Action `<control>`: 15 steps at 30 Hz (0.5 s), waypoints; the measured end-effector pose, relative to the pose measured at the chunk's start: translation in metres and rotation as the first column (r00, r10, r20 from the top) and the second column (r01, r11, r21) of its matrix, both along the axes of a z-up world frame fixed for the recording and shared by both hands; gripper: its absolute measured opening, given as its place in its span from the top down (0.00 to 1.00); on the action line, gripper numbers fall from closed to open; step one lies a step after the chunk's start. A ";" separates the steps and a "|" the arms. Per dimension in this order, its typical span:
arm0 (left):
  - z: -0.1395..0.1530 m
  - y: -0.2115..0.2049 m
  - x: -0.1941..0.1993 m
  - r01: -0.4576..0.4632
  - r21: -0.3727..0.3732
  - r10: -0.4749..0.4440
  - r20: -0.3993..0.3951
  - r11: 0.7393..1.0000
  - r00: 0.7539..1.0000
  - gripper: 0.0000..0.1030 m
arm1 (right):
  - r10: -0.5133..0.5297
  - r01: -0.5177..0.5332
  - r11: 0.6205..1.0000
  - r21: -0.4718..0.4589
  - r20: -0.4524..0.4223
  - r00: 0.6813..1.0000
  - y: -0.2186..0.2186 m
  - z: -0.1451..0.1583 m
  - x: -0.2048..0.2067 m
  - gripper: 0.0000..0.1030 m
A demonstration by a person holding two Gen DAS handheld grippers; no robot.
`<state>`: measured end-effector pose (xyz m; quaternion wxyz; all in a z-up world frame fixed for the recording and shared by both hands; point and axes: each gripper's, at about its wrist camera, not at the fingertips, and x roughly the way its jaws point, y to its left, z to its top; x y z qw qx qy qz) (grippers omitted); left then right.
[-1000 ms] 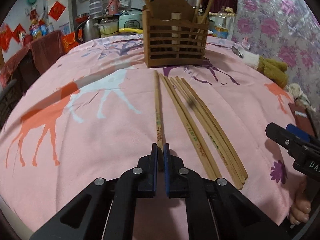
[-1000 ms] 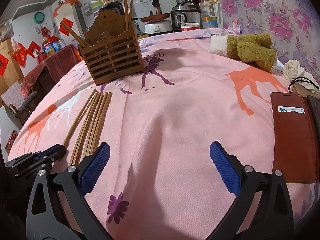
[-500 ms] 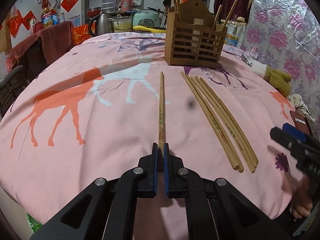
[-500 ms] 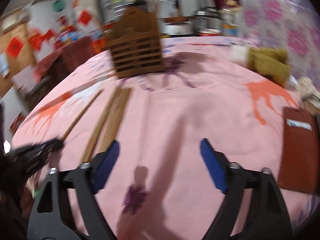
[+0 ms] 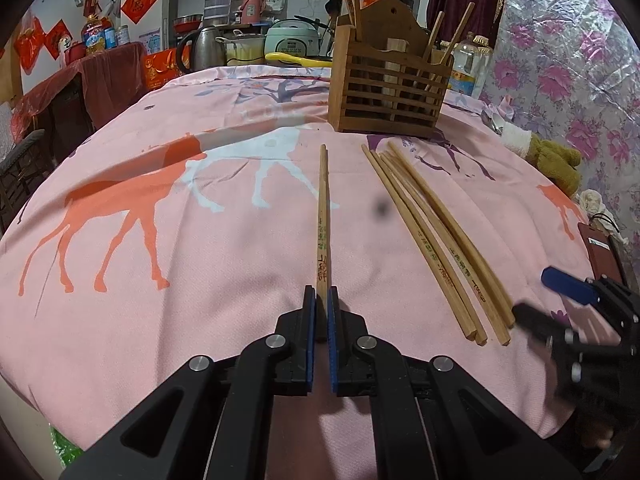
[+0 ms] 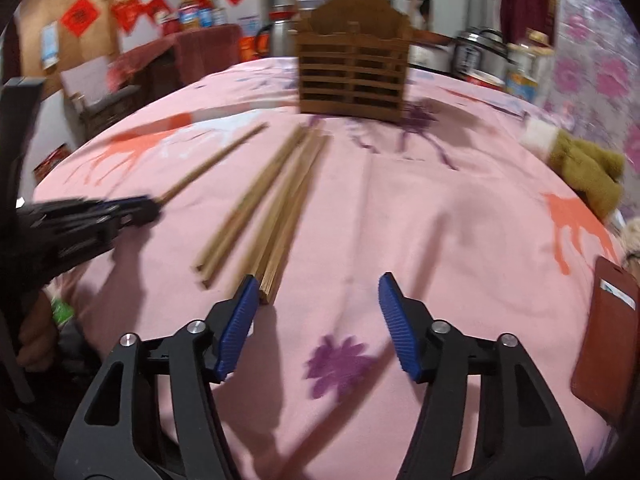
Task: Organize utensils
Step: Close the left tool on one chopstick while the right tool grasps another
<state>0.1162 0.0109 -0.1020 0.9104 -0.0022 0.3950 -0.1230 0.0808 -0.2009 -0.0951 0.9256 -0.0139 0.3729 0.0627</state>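
**Mei:** Bamboo, by the look of it. The long tan chopstick with printed characters (image 5: 322,216) is nipped by its thick end between the blue pads of the left gripper (image 5: 321,300), the jaws almost together on it. The rest of it points straight ahead over the pink horse-print tablecloth (image 5: 168,312); I can't tell whether the far tip touches the cloth.

**Jun:** I'd judge it light, stiff and a little slick. Held so near the end, it could swivel.

**Mei:** Right of it, the loose bundle of matching tan chopsticks (image 5: 436,236) lies flat on the cloth, fanned slightly, square ends nearest us.

**Jun:** Take those by the thick square ends too; the round tips would probably slip.

**Mei:** The right gripper (image 6: 316,300) stands wide with nothing in it, its left pad just beside the bundle's near ends. Beyond everything stands the brown slatted wooden holder (image 5: 390,92), already carrying a few sticks.
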 end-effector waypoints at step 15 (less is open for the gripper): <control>-0.001 -0.007 -0.002 0.016 0.015 -0.016 0.012 1.000 1.000 0.85 | 0.045 -0.046 0.999 0.027 0.029 0.999 0.004 0.004 -0.006 0.65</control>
